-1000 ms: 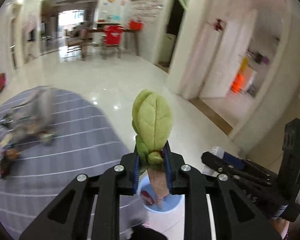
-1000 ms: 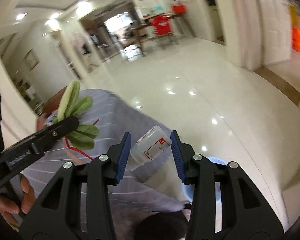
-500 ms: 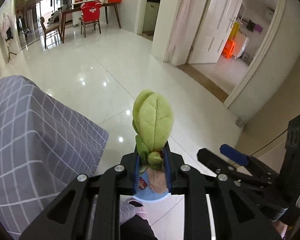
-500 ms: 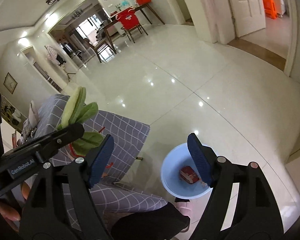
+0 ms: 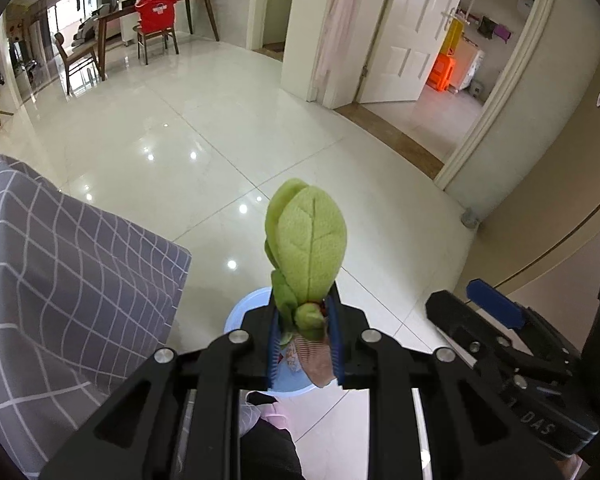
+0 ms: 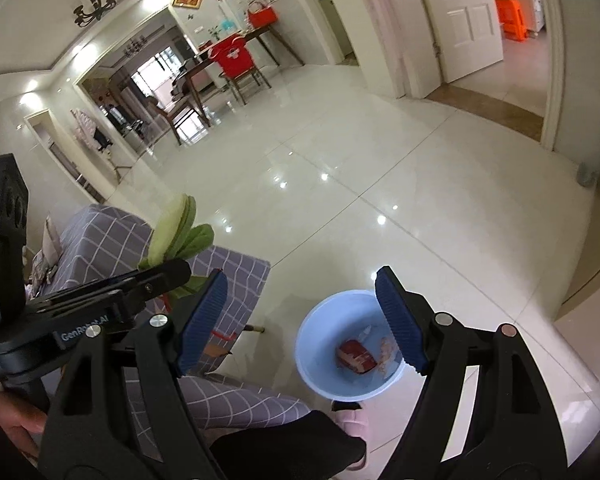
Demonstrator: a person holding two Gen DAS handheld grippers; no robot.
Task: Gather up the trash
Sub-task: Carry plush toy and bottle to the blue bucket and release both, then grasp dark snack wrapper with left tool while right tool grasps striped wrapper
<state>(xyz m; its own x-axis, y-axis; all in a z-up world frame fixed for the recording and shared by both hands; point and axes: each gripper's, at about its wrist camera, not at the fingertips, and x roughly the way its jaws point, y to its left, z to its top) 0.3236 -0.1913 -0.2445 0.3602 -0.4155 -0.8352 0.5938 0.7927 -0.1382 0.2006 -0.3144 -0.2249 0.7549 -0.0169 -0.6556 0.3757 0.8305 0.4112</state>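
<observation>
My left gripper (image 5: 306, 344) is shut on a green plush leaf toy (image 5: 308, 248) and holds it above the light blue bin (image 5: 236, 316) on the floor. The toy also shows in the right wrist view (image 6: 178, 232), in the left gripper's jaws. My right gripper (image 6: 300, 320) is open and empty, above and beside the blue bin (image 6: 312, 360). The bin holds a red wrapper (image 6: 356, 356) and small scraps.
A table with a grey checked cloth (image 5: 60, 272) stands to the left, its corner close to the bin (image 6: 236, 268). My leg and pink slipper (image 6: 352, 424) are by the bin. Glossy tile floor (image 5: 260, 140) stretches ahead. A doorway (image 5: 440, 64) is at right.
My right gripper opened and the small white bottle it held is gone from its jaws. Both grippers swung from the table toward the bin. The left still holds the toy.
</observation>
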